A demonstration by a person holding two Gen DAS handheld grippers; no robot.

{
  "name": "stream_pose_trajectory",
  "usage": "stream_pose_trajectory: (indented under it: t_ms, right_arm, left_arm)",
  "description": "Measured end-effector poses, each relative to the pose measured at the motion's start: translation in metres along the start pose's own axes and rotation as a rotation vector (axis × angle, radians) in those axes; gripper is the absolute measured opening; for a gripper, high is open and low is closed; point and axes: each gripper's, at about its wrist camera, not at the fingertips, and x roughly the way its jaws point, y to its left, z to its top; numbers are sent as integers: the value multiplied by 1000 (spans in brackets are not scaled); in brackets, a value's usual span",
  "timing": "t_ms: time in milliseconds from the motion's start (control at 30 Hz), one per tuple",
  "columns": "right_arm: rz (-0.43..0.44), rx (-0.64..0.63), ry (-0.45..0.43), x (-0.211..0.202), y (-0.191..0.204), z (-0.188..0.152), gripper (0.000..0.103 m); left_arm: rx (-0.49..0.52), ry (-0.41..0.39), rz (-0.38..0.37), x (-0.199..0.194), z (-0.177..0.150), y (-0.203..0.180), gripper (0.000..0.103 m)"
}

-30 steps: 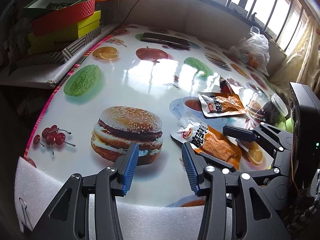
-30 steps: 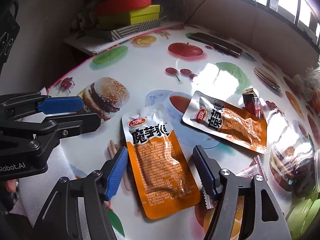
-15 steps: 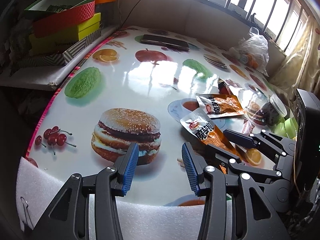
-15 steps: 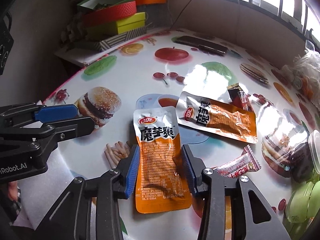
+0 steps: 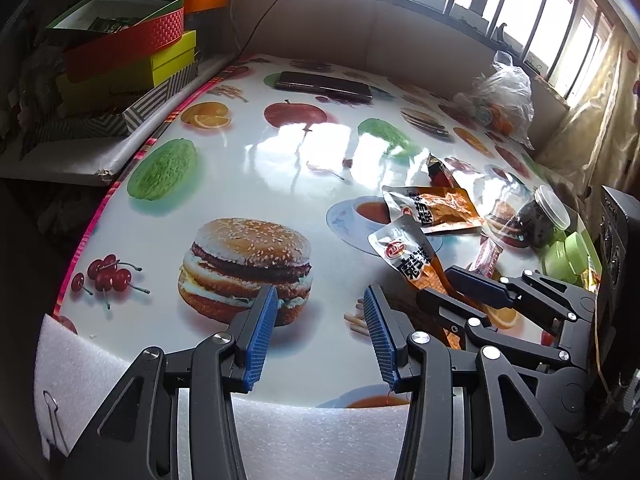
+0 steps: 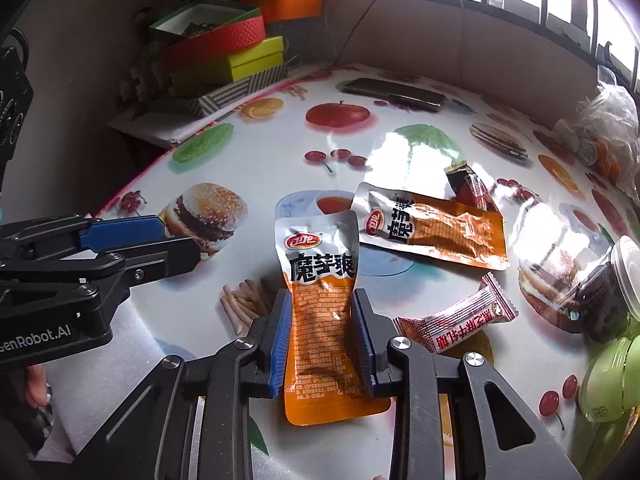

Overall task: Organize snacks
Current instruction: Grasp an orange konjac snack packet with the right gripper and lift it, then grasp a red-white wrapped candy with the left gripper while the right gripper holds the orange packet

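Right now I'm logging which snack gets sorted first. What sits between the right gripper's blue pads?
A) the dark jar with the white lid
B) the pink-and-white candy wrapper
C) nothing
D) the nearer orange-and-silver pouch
D: in the right wrist view the right gripper has just been closing and its pads press both sides of the nearer orange-and-silver pouch.

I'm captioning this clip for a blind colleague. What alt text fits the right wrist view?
The right gripper, whose jaws have just been closing, pinches an orange snack packet on a food-print table. Behind lie a second orange packet, a white-and-red candy and a jar; the left gripper hangs empty at left.
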Motion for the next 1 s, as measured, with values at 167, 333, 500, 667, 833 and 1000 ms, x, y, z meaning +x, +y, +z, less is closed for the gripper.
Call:
stream_pose_trajectory:
  t_ms: [167,333,500,667,833,1000]
  right_arm:
    - [6,41,-27,-17,-7,-2,28]
    - [-3,90,-61,-42,-19,-6,28]
    - [-21,165,-97,-68,-37,-14,28]
    - [-90,223,-111,-87,-54,-26,28]
    - [-130,259,-117,-100,-66,-37,28]
    - [-158,271,-129,-110,-74,-45,28]
  left_arm:
    - [17,7,-8,2,0,-6,46]
    - [32,15,-34,4,0,-17,46]
    - [52,21,-67,8,3,-32,46]
    - [85,37,-109,13,7,-53,46]
    - [130,50,-149,20,11,-77,46]
    - [187,77,-184,31,14,-100,46]
